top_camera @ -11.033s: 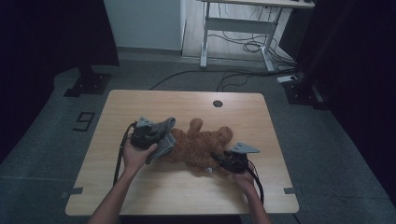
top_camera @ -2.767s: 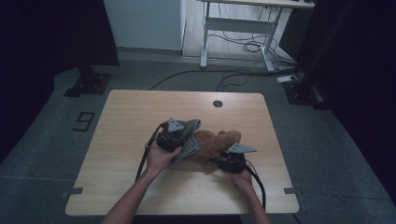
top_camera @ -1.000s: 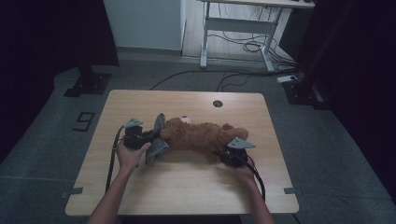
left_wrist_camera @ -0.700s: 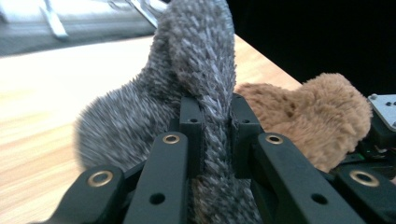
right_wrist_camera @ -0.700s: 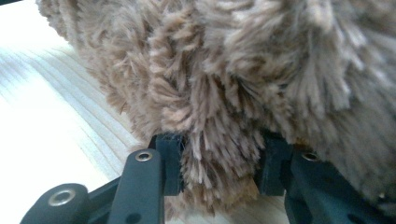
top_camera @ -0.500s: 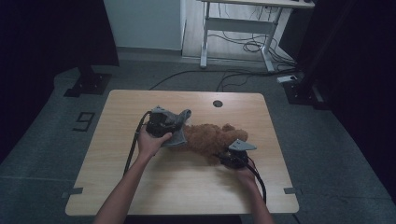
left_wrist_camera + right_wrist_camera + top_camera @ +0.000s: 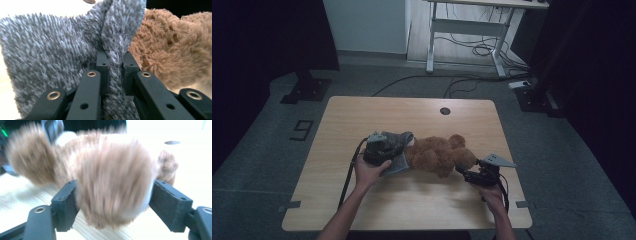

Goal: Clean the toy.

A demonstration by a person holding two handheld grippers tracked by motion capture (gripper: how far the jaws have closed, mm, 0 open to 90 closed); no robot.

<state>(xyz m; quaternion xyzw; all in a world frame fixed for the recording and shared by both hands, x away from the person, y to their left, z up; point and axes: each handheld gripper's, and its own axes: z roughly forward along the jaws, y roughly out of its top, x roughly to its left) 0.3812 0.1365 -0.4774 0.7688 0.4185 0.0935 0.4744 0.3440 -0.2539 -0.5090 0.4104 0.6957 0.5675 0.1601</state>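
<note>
A brown teddy bear (image 7: 437, 155) lies on its side in the middle of the wooden table (image 7: 362, 115). My left gripper (image 7: 404, 149) is at its left end, shut on a fold of grey fuzzy cloth (image 7: 398, 150). In the left gripper view the cloth (image 7: 50, 50) is pinched between the jaws of the left gripper (image 7: 114, 60), with the bear (image 7: 175, 50) just behind it. My right gripper (image 7: 464, 172) is at the bear's right end. Its jaws have just been opening. In the right gripper view the right gripper (image 7: 115, 187) stands wide around a blurred, round part of the bear (image 7: 112, 170).
A round cable hole (image 7: 445, 110) sits near the table's far edge. Beyond the table stand a white desk frame (image 7: 472, 25) with cables on the floor and a black stand base (image 7: 307, 90). A taped figure (image 7: 302, 130) marks the floor at the left.
The right gripper has drawn back toward the front right and its jaws have spread apart around the bear. The left gripper, still holding the cloth, has come down toward the near side.
</note>
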